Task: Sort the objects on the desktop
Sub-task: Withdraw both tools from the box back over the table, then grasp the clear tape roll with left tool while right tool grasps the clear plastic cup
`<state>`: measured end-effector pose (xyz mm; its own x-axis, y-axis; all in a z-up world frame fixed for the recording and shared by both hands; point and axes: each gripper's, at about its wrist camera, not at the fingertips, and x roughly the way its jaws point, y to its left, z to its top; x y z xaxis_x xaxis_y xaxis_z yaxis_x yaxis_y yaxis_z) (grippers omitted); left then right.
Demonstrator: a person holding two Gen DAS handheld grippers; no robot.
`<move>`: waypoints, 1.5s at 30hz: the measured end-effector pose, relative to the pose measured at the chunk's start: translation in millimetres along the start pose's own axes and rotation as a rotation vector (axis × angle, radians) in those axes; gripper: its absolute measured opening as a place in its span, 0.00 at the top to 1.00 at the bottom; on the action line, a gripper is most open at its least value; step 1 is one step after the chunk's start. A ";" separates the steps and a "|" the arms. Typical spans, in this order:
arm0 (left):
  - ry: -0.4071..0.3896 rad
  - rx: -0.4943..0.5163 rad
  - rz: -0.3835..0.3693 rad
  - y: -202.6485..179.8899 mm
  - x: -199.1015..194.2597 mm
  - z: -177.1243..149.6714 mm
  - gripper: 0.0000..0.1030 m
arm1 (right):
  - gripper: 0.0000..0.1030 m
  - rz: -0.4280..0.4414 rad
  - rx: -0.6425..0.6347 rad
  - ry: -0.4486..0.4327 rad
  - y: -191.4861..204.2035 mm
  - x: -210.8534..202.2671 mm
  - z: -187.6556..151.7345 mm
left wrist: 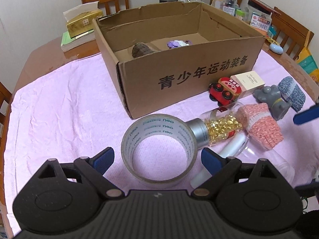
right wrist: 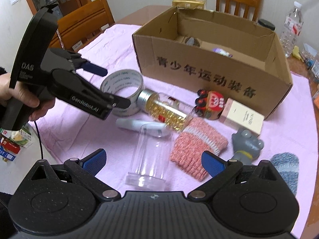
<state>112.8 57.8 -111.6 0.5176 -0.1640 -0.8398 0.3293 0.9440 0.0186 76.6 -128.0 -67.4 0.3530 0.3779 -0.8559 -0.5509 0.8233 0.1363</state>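
Left gripper [left wrist: 157,160] spread wide, holding nothing; the roll of tape [left wrist: 159,151] stands on edge between its blue fingertips [left wrist: 104,157], no contact visible. In the right wrist view the left gripper [right wrist: 111,88] sits at 10 o'clock, held by a hand [right wrist: 18,97], its fingers flanking the tape [right wrist: 122,85].

Right gripper [right wrist: 153,162] also wide open and empty, above a clear plastic jar [right wrist: 149,157] lying on its side on the pink cloth [right wrist: 83,131].

Cardboard box [left wrist: 199,75] at 12 o'clock in the left wrist view, open-topped; inside, a brown knitted item [left wrist: 140,49] and a purple-white item [left wrist: 178,43].

At 3 o'clock of the tape: a bottle of yellow capsules [left wrist: 217,129] on its side, silver cap touching the tape. Just beyond, a pink knitted piece [left wrist: 261,127]. A white tube [right wrist: 139,125] lies beside the bottle.

Near the box front: red toy car [left wrist: 224,90], small cream carton [left wrist: 248,82], grey figurine [left wrist: 273,100], blue-grey knitted piece [left wrist: 292,92].
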 end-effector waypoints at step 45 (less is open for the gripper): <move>0.003 0.050 -0.029 -0.1 18.3 4.9 0.19 | 0.44 0.044 0.027 0.118 -3.8 48.4 -0.4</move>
<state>126.1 53.2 -124.3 0.5048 -0.1901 -0.8420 0.3828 0.9236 0.0210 95.5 -113.0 -109.6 0.2364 0.3626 -0.9015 -0.5426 0.8189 0.1871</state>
